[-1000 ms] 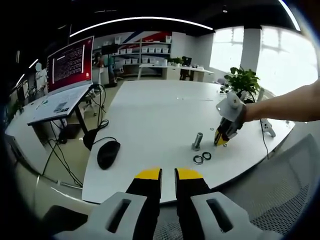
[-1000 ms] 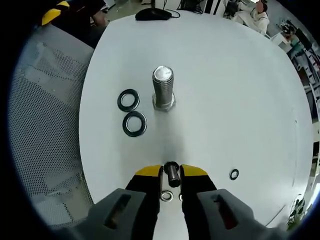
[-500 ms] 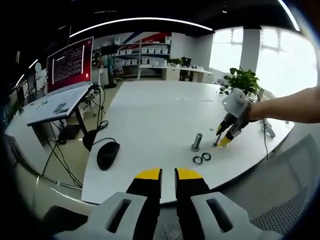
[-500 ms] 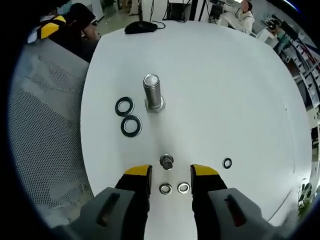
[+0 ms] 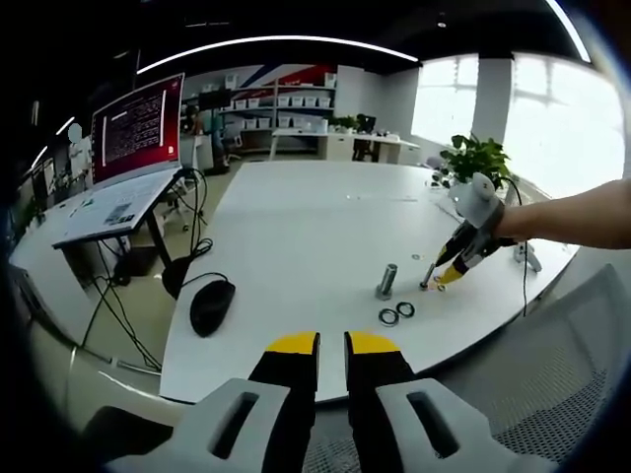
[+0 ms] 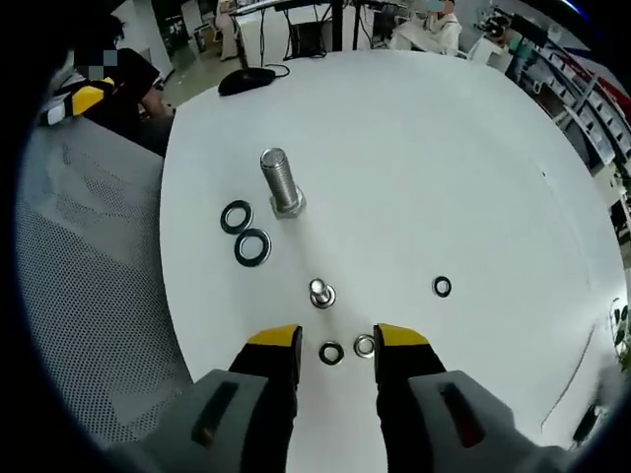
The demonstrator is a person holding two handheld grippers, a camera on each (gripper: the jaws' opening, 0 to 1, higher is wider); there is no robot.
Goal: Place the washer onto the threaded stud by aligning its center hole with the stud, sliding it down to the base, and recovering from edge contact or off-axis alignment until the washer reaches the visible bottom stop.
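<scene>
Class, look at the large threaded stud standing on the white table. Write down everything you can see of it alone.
The stud is a grey, metallic-looking bolt standing upright on its hexagonal head, which rests flat on the white table. Its threaded shank rises to a flat, shiny round end. No washer sits on it. Two dark washers lie on the table beside it, apart from it. The left gripper view shows it as a small upright post. Nothing grips it.

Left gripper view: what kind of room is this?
Probably an office or lab. There is a big white table, a large screen showing text, a computer mouse, shelves at the back and a potted plant.
</scene>
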